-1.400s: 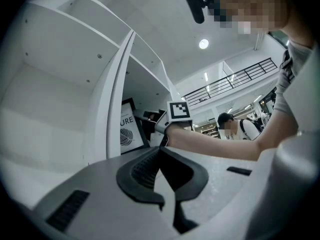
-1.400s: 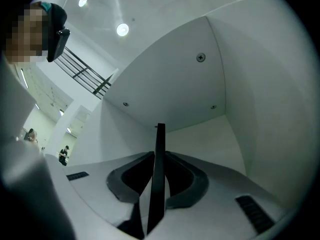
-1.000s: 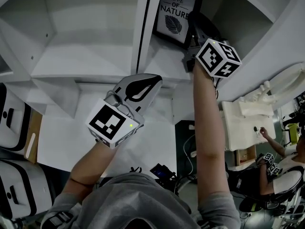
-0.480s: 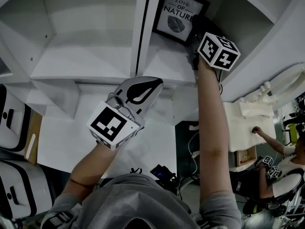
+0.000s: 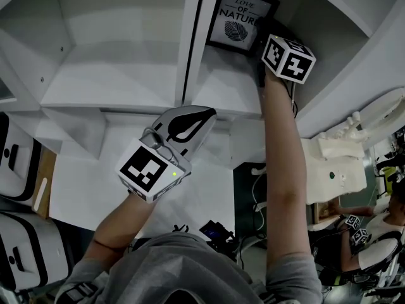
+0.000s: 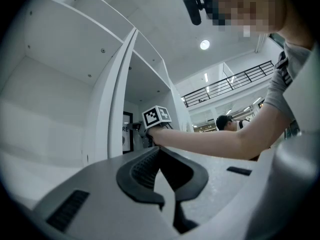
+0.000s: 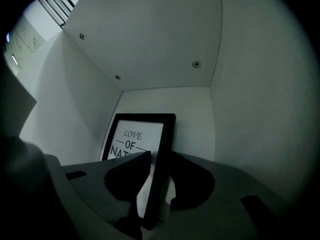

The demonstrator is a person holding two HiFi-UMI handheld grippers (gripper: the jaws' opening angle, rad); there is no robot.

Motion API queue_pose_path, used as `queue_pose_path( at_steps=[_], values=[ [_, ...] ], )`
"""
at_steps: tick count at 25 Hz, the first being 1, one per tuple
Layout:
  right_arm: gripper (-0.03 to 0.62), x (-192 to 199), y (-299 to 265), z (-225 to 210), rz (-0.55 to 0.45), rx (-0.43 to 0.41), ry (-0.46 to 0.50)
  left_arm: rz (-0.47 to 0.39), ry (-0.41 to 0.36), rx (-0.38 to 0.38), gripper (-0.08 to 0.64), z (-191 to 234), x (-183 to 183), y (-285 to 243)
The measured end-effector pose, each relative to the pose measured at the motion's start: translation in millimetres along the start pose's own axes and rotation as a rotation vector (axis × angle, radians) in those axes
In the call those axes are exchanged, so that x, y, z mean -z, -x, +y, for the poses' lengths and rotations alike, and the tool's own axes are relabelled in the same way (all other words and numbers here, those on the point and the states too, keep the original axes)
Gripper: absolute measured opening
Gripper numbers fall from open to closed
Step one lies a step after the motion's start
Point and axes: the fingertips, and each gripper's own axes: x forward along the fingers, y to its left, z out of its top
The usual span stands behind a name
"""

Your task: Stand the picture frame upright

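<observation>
Two bare forearms reach away from us in the head view, each ending in a handheld gripper. Nearest to us is the left gripper [image 5: 201, 114], grey with black jaws, held in front of the lower board of a tall white shelving unit [image 5: 114, 75]. In the left gripper view its jaws are pressed together at the tips, with nothing between them.

Farther out, the other arm stretches into the shelving unit's right-hand compartment, where the right gripper [image 5: 261, 40] sits just beside a black-edged rectangular picture frame [image 5: 239, 19]. The picture frame holds a white print with dark lettering and a leaf drawing.

In the right gripper view we see the picture frame [image 7: 137, 134] standing upright on the compartment floor, towards the left side and close to the back. Its right-hand edge passes between the jaws of the right gripper [image 7: 161, 152]. These jaws stand apart and have just been opening. A sliver of white print shows between the left jaw and the black edge. The right jaw lies close against the other side, and we cannot tell whether it touches.

Behind the picture frame rises the plain white back wall [image 7: 190, 109] of the compartment. Farthest away, at the lower right of the head view, another person [image 5: 380, 230] is partly visible.
</observation>
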Motion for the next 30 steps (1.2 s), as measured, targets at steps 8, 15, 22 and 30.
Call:
queue_pose_path(
  at_steps=[8, 15, 22, 30],
  values=[
    [0.123, 2.2, -10.6, -2.5, 0.028, 0.030, 0.067, 0.006, 0.016, 0.009, 0.007, 1.3, 7.8, -1.0],
    [0.129, -1.5, -5.8, 0.3, 0.007, 0.023, 0.066, 0.008, 0.023, 0.024, 0.008, -3.7, 11.6, -2.5],
    [0.138, -8.7, -2.1, 2.0, -0.021, 0.020, 0.075, 0.007, 0.026, 0.025, 0.008, -3.8, 11.3, -3.2],
    [0.138, -17.1, -1.0, 0.5, -0.035, 0.029, 0.072, 0.003, 0.028, 0.028, 0.008, -4.4, 9.7, -2.6]
  ],
)
